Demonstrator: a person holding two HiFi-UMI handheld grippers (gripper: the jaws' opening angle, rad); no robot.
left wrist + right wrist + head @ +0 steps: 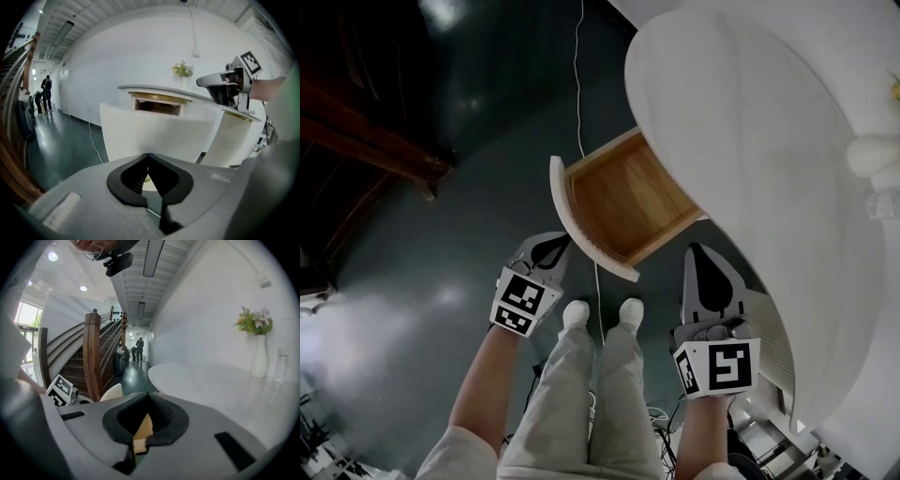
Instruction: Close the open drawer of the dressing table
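Observation:
The drawer (623, 202) of the white dressing table (750, 169) stands pulled out, showing its bare wooden inside and its curved white front (581, 234). My left gripper (551, 246) is shut on nothing, its tip just in front of the drawer front's left part. In the left gripper view the front (159, 133) fills the middle, close ahead of the left gripper (148, 155). My right gripper (698, 251) is shut and empty, beside the drawer's right corner under the tabletop edge. The right gripper view looks across the tabletop (211, 380), and a strip of the drawer's wood (144, 427) shows behind the right gripper (149, 394).
A vase of flowers (258, 355) and a glass (280, 364) stand on the tabletop. A thin cable (578, 84) runs over the dark floor past the drawer. A wooden staircase (89, 362) rises to the left. People (46, 91) stand far down the corridor. My feet (600, 314) are below the drawer.

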